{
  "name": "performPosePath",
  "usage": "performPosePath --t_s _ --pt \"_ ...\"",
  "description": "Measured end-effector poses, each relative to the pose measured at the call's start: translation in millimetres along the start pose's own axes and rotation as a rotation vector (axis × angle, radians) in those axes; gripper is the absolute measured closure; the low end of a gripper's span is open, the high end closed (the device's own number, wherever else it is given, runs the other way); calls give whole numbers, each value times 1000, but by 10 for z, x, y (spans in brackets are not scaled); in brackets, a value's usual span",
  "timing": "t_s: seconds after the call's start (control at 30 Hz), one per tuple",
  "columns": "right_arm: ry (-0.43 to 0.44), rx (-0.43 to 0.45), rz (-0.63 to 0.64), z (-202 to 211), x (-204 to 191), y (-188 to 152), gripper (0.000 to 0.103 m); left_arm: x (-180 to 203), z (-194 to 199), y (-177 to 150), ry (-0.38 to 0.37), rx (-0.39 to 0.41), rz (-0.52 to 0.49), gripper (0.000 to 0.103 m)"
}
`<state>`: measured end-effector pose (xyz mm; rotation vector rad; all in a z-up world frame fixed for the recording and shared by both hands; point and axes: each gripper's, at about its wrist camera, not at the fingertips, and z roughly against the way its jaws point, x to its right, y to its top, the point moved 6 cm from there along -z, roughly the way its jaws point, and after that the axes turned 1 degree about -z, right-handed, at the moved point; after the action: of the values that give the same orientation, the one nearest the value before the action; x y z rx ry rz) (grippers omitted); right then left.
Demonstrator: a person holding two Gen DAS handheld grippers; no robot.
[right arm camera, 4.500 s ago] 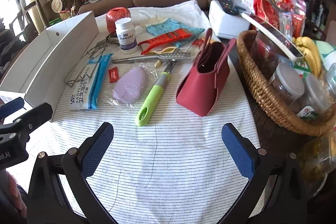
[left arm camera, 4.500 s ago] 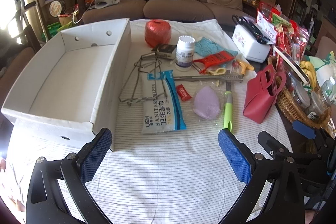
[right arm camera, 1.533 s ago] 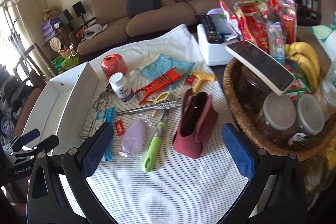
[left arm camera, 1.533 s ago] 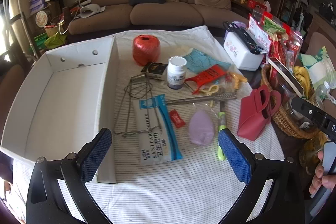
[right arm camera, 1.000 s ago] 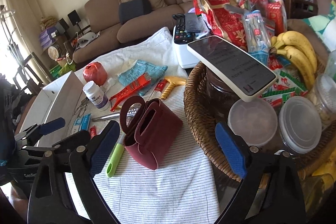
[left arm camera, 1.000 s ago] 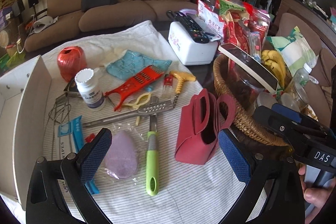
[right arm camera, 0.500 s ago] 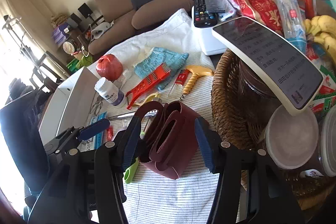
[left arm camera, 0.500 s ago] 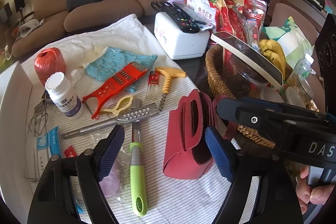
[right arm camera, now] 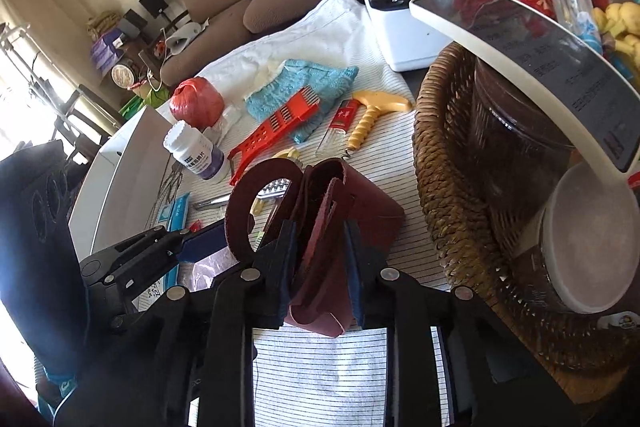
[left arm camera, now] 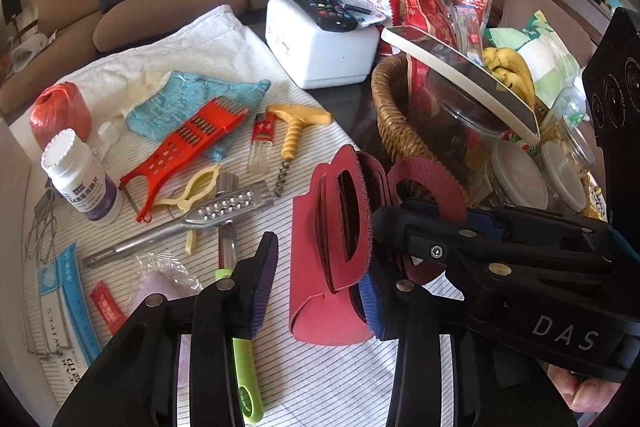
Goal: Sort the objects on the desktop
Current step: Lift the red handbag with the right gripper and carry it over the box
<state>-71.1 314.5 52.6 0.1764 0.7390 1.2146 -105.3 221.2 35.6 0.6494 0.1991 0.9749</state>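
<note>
1. Striped cloth (left arm camera: 320,379) covers the table nearest me, and on it stands the red felt bag (left arm camera: 332,259).
2. My right gripper (right arm camera: 320,267) has its pads pressed against the bag's walls from both sides; I judge the bag held, though it rests on the cloth.
3. My left gripper (left arm camera: 320,283) stands partly open around the same bag, one pad near its wall; whether it presses, I cannot tell.
4. Beyond lie the green-handled tool (left arm camera: 246,375), pill bottle (left arm camera: 78,175), red grater (left arm camera: 188,143) and corkscrew (left arm camera: 294,131), all unsorted.
5. Far left, the white box (right arm camera: 120,179); its inside is hidden here. I judge sorting barely begun.
</note>
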Motion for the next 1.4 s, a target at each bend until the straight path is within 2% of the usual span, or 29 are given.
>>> performPosePath --t_s 0.03,0.13,0.3,0.5,0.67,0.8,0.93,1.4 --pt "10 2 -3 4 -1 4 88 14 9 0 -5 6 1 84" --pt "19 2 0 -7 -22 10 91 54 32 -2 -4 14 -6 87" --pt "38 1 -5 5 1 17 93 2 74 -13 -52 12 26 87" --pt "149 10 -37 58 -27 24 95 -156 176 -27 -98 21 134 88" --pt "139 31 46 182 -281 18 95 -210 428 -62 -77 39 136 88" --pt "129 40 122 321 -602 -6 95 -343 750 -92 -36 64 131 88" --pt "162 31 156 401 -999 -36 95 -603 1149 -145 0 97 156 88" --pt "246 20 353 555 -3053 -213 95 -1900 2656 -551 117 234 282 87"
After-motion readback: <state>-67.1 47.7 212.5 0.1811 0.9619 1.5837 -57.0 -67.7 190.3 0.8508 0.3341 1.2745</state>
